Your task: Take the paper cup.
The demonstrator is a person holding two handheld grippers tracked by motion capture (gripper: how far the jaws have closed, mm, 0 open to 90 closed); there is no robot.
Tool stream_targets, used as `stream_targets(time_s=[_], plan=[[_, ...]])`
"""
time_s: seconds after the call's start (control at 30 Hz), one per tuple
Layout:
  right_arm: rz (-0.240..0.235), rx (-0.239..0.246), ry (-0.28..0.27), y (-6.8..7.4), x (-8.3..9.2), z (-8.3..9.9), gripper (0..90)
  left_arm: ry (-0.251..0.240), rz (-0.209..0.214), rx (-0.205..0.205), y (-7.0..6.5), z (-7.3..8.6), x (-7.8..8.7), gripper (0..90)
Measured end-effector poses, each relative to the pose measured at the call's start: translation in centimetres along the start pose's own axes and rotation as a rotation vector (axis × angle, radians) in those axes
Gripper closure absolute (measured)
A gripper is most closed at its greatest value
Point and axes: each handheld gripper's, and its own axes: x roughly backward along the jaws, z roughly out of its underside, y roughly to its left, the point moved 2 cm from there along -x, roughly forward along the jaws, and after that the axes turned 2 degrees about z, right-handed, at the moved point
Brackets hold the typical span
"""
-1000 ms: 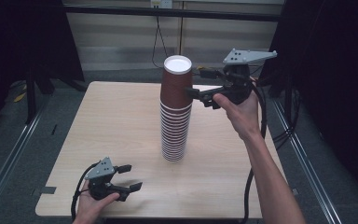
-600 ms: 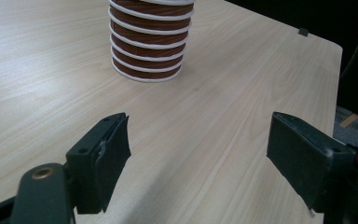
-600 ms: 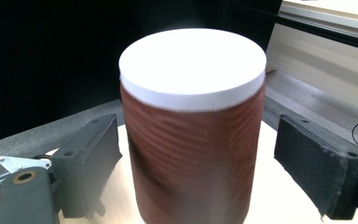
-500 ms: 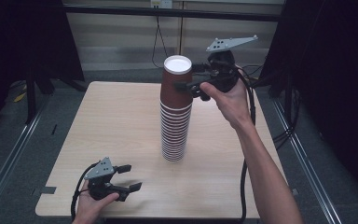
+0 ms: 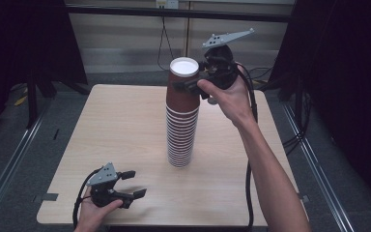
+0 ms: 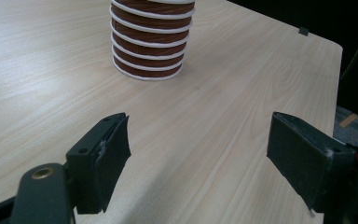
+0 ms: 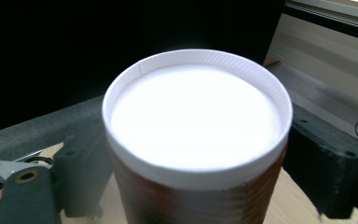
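One cup stack (image 5: 181, 116) stands between both claws on bare table (image 5: 116, 130)

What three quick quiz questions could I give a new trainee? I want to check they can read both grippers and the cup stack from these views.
1. True or false: the left gripper holds a cup.
2. Around which cup do the right gripper's jaws stand? A) the bottom cup B) the top cup C) a loose cup lying on the table
3. Fill in: the cup stack stands upside down, so its top shows a white ____.

Key:
1. False; its jaws are open over bare wood.
2. B
3. base
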Motion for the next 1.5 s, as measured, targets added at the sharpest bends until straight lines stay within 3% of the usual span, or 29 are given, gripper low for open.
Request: stream_targets(time_s=[0.3,0.57,1.03,1.5], plan=[[0.0,0.015,0.012,0.2,-0.1,-0.3,21.2,0.001,-0.002,0.002,0.1,0.0,0.0,20.6],[0.0,0.027,-0.025,0.3,0.3,-0.8,21.6,0.004,0.001,0.001,0.1,0.0,-0.1,20.6],[-0.001,0.003,-0.114,0.5,1.7,-1.6,22.3,0.007,-0.011,0.005,0.2,0.1,0.0,20.6],[-0.015,-0.028,-0.27,0.6,3.9,-2.1,22.6,0.008,-0.011,0.007,0.1,0.1,-0.1,20.7]])
